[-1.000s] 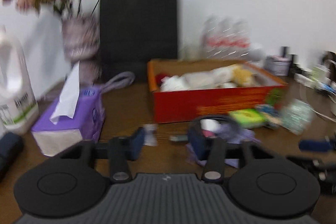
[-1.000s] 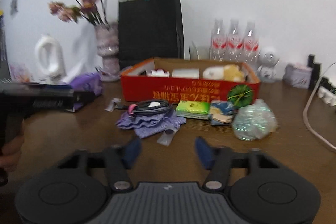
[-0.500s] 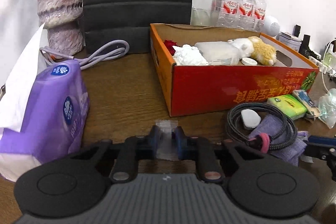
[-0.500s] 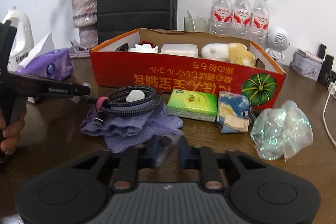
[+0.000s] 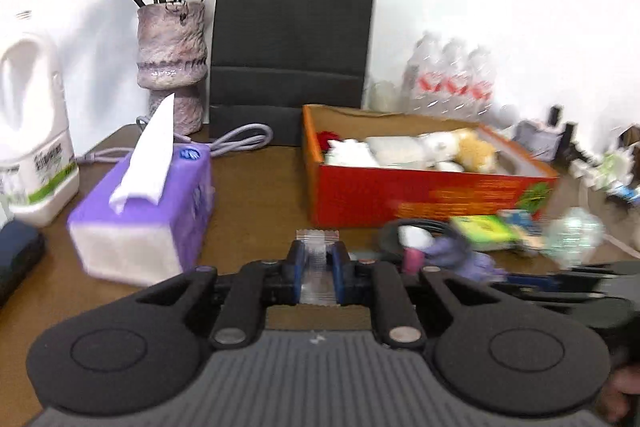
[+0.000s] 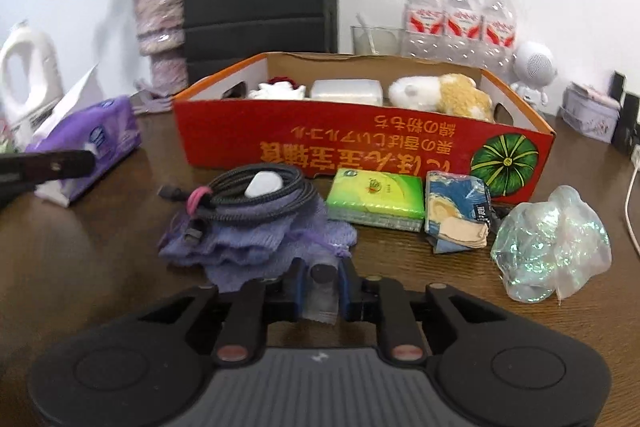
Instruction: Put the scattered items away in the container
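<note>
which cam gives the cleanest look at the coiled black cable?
Right wrist. The coiled black cable is sharp there, lying on the purple cloth with a white object inside its loop. Left wrist shows it small, motion-blurred, at the right.

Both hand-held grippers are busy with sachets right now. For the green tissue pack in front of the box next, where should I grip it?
Take the green tissue pack across its short width, coming down from above. It lies flat on the table, with its top face exposed. Its right end is close against the blue packet, and the red box stands close behind, so a side approach looks cramped.
</note>
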`<state>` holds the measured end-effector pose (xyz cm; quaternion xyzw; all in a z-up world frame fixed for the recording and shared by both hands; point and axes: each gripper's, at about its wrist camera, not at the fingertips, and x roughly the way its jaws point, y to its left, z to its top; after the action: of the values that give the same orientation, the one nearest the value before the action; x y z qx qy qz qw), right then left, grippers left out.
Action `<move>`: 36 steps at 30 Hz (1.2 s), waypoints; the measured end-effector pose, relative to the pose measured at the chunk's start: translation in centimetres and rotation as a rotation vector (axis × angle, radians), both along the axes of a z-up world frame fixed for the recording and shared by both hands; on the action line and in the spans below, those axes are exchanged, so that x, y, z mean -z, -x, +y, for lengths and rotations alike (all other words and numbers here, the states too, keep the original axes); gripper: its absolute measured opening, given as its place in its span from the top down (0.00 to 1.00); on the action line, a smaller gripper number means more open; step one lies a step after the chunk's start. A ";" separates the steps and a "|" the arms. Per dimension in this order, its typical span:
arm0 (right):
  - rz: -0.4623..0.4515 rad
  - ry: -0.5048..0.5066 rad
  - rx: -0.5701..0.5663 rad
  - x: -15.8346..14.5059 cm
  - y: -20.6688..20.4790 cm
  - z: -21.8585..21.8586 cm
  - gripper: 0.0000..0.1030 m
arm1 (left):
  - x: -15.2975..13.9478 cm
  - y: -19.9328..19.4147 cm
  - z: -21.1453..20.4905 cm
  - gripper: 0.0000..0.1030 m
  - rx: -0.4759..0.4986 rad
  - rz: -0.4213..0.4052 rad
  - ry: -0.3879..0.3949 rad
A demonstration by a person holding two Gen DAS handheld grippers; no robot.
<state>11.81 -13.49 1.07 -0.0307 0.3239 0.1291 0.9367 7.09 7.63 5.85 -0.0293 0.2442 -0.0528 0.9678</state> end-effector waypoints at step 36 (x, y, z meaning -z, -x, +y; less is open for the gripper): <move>-0.015 -0.015 -0.101 -0.2 17.7 -6.7 0.88 | 5.0 13.8 -10.0 0.82 0.147 0.118 -0.068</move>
<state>-5.85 -20.21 1.30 -0.0408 0.3141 0.1784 0.9316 -6.69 -2.39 0.87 0.0186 0.3038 -0.1135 0.9458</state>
